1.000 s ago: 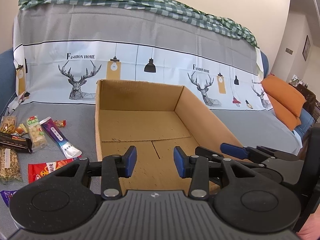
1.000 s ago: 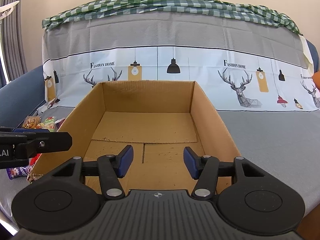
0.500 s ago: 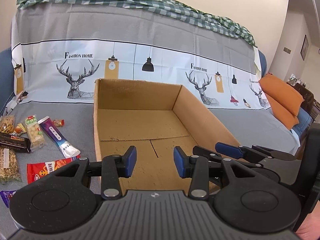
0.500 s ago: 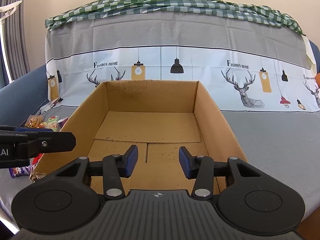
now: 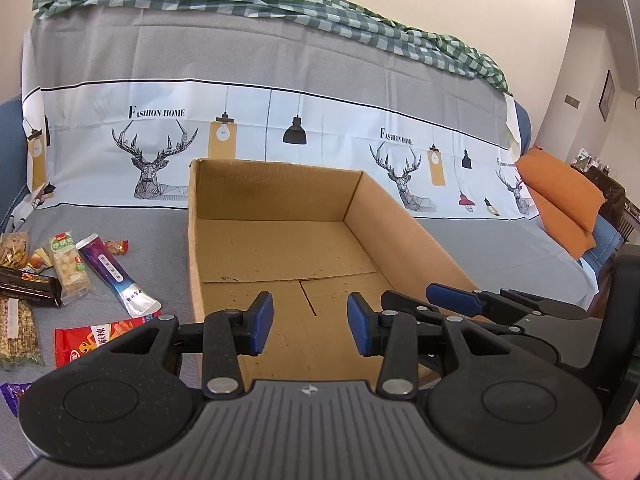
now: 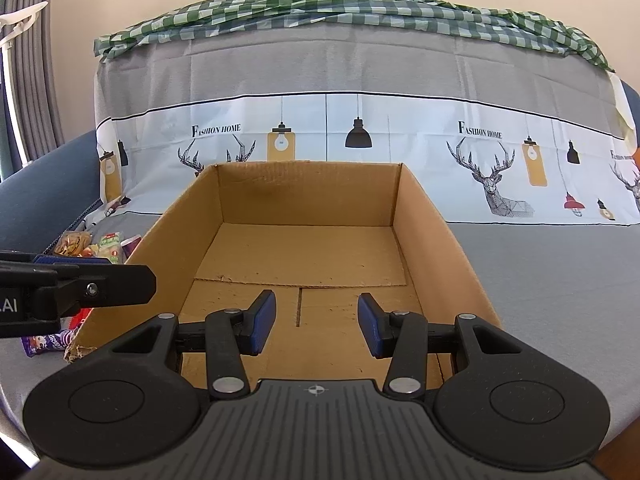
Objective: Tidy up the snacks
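Note:
An open, empty cardboard box (image 5: 280,256) sits on the grey-covered sofa seat; it also shows in the right wrist view (image 6: 304,252). Several snack packets lie left of the box: a purple tube packet (image 5: 116,276), a red packet (image 5: 92,340), a green-topped pack (image 5: 70,264), a dark bar (image 5: 28,286) and a grain bar (image 5: 16,332). My left gripper (image 5: 310,322) is open and empty over the box's near edge. My right gripper (image 6: 316,322) is open and empty over the box's near end. Its fingers (image 5: 456,298) show at the right of the left wrist view.
The sofa back carries a printed deer cover (image 5: 280,128) with a green checked cloth (image 5: 240,0) on top. Orange cushions (image 5: 560,196) lie at the far right. A purple packet (image 6: 44,342) lies by the box's near left corner.
The right gripper's jaws have closed partway but remain open. Both views have shifted slightly; the box and snacks have not moved.

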